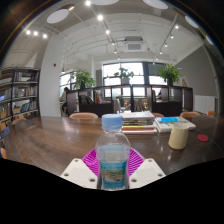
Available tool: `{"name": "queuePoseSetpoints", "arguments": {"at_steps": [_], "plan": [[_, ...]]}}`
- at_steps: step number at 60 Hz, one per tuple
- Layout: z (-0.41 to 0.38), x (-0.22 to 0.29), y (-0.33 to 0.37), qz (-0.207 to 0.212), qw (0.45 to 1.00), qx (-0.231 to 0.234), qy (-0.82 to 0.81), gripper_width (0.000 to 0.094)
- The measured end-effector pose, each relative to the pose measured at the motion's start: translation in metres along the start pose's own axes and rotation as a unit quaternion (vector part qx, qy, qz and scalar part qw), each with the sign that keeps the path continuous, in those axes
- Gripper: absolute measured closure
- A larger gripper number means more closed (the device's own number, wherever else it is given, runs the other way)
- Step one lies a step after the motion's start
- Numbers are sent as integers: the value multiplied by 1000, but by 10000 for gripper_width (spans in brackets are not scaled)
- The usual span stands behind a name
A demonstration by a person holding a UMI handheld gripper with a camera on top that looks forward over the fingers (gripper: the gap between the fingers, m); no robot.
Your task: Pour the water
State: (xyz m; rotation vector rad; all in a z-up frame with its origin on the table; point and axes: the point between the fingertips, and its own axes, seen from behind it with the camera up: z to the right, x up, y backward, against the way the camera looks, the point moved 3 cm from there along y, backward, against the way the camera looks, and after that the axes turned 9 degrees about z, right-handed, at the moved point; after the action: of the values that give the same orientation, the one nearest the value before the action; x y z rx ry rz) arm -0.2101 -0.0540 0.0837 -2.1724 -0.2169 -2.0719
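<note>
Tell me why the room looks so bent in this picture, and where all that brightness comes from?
In the gripper view, the wide-angle lens bows the wooden table and ceiling into curves; the light comes from round ceiling lights and the bright windows, which look washed out; the water bottle, between the gripper fingers, appears enlarged but reasonably sharp, while the far bookshelves look soft.
</note>
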Motion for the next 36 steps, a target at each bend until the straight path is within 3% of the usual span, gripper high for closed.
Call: {"name": "queuePoseSetpoints", "arguments": {"at_steps": [19,26,36], "plan": [[52,55,-60,43,960,-18,-274,627],[82,74,-86,69,912,-24,-404,613],[133,100,-109,142,803,-29,-578,616]]}}
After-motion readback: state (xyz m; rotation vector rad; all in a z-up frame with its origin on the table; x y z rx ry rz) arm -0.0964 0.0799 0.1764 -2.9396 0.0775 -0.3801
